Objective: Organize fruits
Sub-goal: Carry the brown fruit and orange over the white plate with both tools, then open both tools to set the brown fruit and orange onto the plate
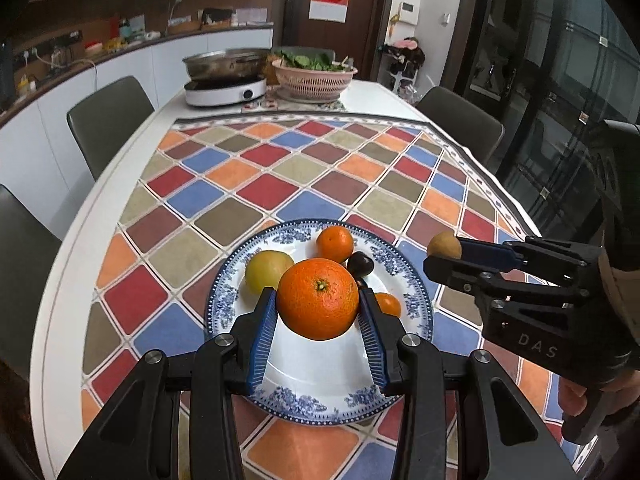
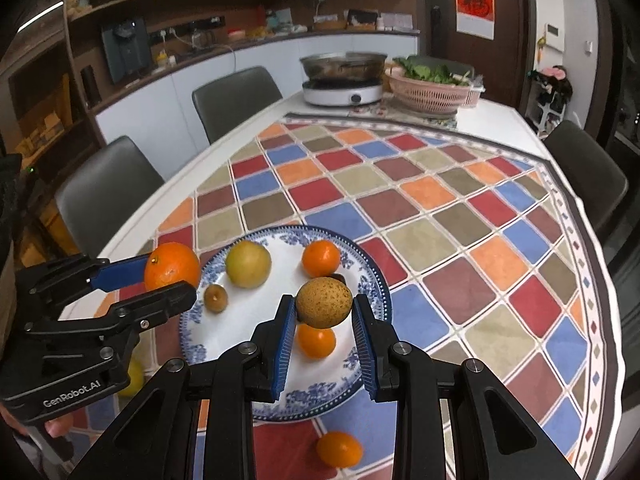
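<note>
Left gripper (image 1: 318, 308): your fingers clamp the big orange (image 1: 318, 298) at frame centre, above the plate (image 1: 320, 380), ready to drop.
Right gripper (image 2: 324, 310): you pinch the brown fruit (image 2: 324, 307) centre frame over the plate, likely bound there too.

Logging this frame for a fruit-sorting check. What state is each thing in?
left claw: shut on big orange, held above plate
right claw: shut on brown speckled fruit, above plate
yellow-green fruit: resting on plate
small orange: on tablecloth, off plate
</note>
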